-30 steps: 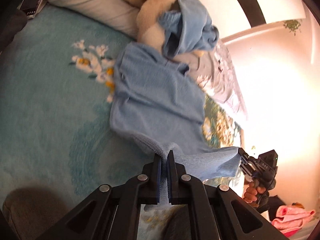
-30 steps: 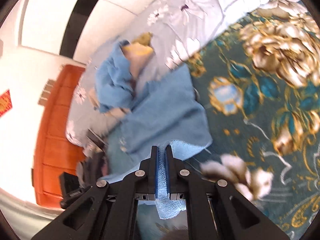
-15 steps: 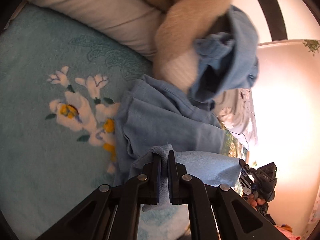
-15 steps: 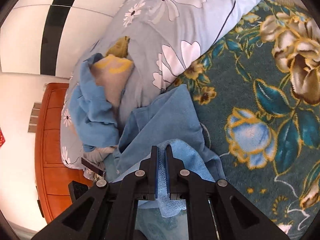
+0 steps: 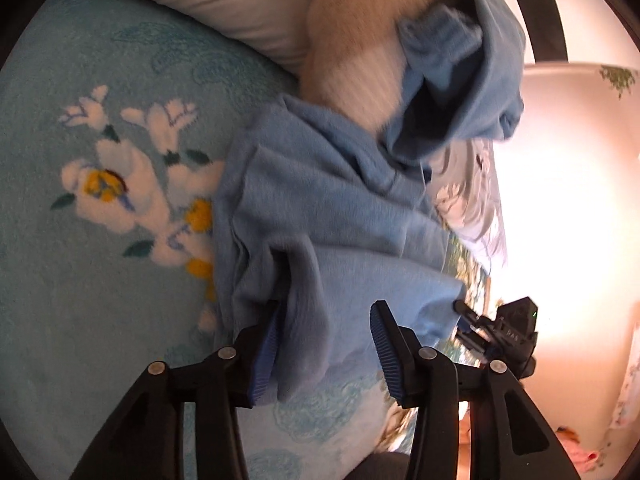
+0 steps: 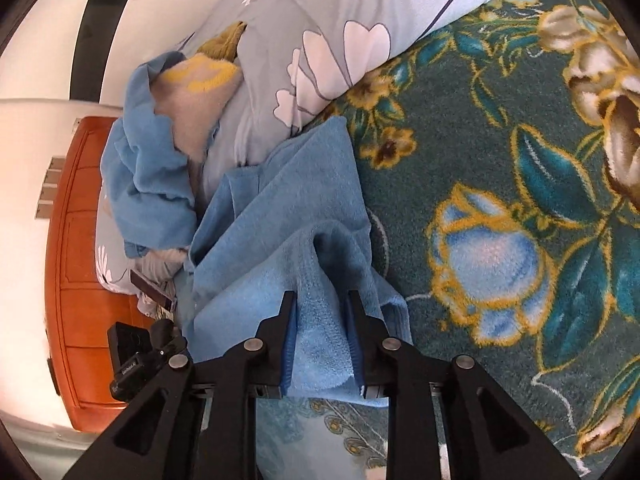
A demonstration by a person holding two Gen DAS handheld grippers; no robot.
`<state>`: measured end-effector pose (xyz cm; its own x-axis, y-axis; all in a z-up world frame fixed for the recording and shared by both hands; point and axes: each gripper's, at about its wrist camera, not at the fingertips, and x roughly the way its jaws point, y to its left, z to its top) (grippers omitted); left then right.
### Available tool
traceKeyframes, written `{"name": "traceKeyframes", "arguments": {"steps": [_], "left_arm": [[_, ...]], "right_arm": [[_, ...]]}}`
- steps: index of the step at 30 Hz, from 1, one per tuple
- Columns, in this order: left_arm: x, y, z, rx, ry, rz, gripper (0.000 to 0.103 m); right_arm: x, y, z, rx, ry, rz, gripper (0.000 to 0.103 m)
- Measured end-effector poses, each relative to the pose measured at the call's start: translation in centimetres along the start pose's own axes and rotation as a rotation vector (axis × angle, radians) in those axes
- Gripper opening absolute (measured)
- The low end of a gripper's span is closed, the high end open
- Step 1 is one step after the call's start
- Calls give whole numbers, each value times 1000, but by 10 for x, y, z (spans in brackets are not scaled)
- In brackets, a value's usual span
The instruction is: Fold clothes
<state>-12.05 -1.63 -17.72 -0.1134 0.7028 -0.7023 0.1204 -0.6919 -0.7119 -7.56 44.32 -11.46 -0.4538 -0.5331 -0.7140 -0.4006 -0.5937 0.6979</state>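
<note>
Both grippers lowered; jaws just opening, blue garment point(image 5: 320, 240) edge released.

Light blue garment point(image 5: 320, 216) lies folded, seemingly rumpled, on bed

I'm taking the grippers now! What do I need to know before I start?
Left hand-held gripper: jaws have just been opening; open, a fold of the blue garment loose between them.
Right hand-held gripper: jaws have just been opening too, only partly; the garment's edge sits between the pads, and I cannot tell if they press it.
The garment lies on the floral blanket. Another crumpled blue garment rests on the pillows behind.
Done: the near edge is folded over onto the garment.
Left: let go fully, probably smooth and fold again, then the second garment.
</note>
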Motion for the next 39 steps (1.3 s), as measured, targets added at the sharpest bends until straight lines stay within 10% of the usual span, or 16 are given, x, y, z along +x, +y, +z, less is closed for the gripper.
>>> {"name": "traceKeyframes", "arguments": {"steps": [4, 7, 14, 25, 29, 33, 39], "left_arm": [[0, -3, -14, 34, 17, -17, 46], [-8, -6, -14, 40, -8, -66, 9], [-32, -11, 24, -40, -137, -231, 8], [-18, 23, 66, -191, -204, -155, 8], [-20, 32, 62, -235, -221, -196, 23], [-31, 27, 56, -222, -237, -185, 41], [-45, 6, 19, -17, -212, 86, 61]], "right_arm": [[-5, 6, -7, -32, 3, 43, 9], [-10, 15, -4, -36, -6, 112, 7], [-15, 25, 36, 74, -87, 302, 7], [39, -4, 78, 312, -104, 235, 11], [34, 1, 81, 270, -126, 207, 43], [18, 6, 84, 235, -156, 161, 50], [-16, 1, 62, 132, -164, 50, 54]]}}
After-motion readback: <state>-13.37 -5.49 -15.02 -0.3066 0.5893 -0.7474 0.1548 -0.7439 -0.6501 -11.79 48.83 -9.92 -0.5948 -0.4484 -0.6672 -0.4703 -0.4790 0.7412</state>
